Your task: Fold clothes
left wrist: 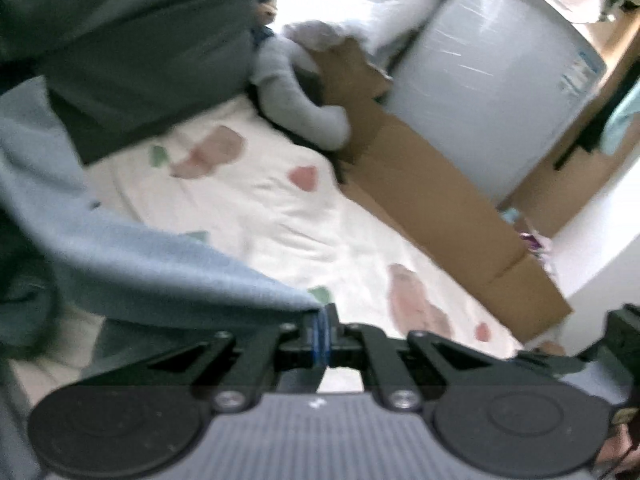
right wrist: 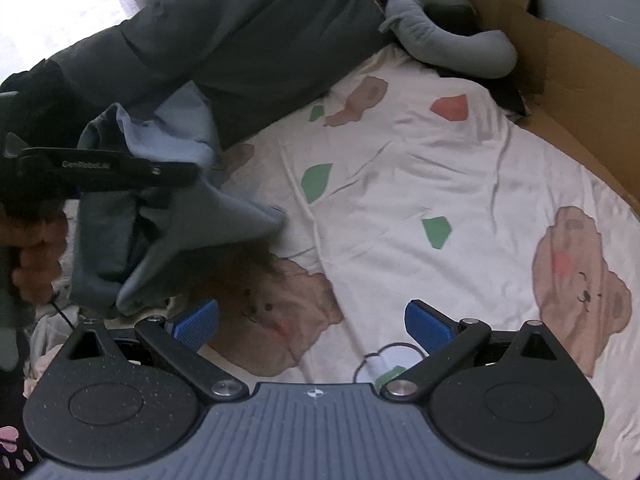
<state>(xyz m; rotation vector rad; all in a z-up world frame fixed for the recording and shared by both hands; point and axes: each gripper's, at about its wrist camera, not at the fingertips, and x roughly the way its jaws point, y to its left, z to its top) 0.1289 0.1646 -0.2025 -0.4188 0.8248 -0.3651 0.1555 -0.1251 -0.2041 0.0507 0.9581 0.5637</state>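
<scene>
Pinching a corner of the light blue garment (left wrist: 160, 264) in my left gripper (left wrist: 322, 320), I hold it above the bedsheet (right wrist: 400, 184); my right gripper (right wrist: 312, 324) hangs spread, empty.

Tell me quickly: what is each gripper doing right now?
Left gripper: shut on the light blue garment.
Right gripper: open, holding nothing, above the bedsheet.

Blown-out daylight from the window (right wrist: 60, 12), left view smeared (fisheye-bent edges).
</scene>
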